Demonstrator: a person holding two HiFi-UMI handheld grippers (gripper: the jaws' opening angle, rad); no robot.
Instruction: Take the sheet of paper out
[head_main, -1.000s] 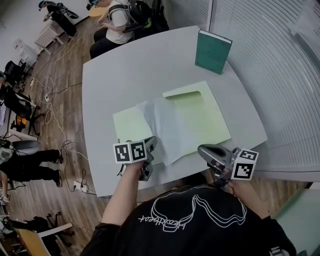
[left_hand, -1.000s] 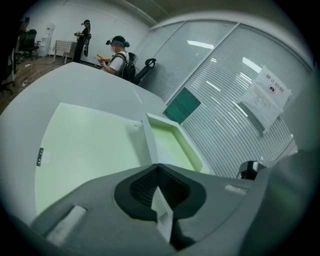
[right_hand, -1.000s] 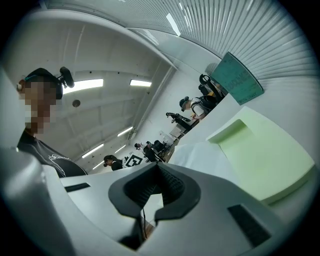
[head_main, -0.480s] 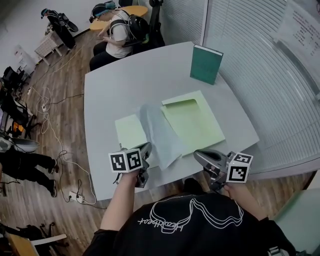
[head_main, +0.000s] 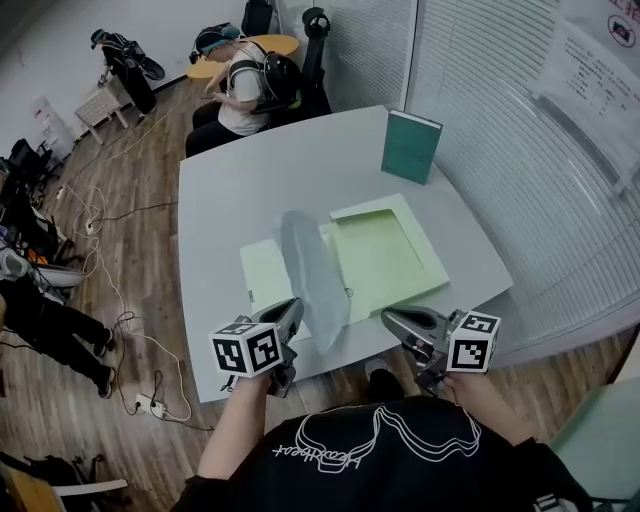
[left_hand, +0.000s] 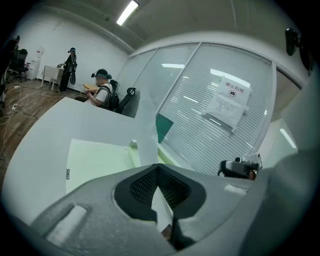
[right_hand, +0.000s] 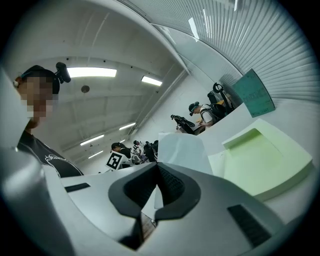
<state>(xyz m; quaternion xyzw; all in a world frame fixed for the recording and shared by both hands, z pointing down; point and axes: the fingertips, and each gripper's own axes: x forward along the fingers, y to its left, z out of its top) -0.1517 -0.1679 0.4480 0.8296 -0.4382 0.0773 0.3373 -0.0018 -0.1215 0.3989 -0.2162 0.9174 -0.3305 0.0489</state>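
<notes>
A thin white sheet of paper (head_main: 305, 262) hangs lifted over the open pale green folder (head_main: 388, 250), curling up on edge. My left gripper (head_main: 292, 308) is shut on the sheet's near corner. In the left gripper view the sheet (left_hand: 145, 127) rises straight out of the closed pads of that gripper (left_hand: 157, 165). My right gripper (head_main: 388, 318) sits to the right of the sheet, apart from it, above the table's front edge. Its jaws (right_hand: 157, 166) meet at the tips. From there the sheet (right_hand: 182, 145) and folder (right_hand: 265, 160) show ahead.
A dark green book (head_main: 410, 147) stands upright at the far side of the grey table (head_main: 250, 170). A seated person (head_main: 240, 85) is beyond the table's far corner. Window blinds run along the right, and cables lie on the floor at left.
The left gripper has risen and drawn back with the sheet, which now stands up off the folder instead of lying over it. The right gripper has shifted a little too, still away from the paper.
</notes>
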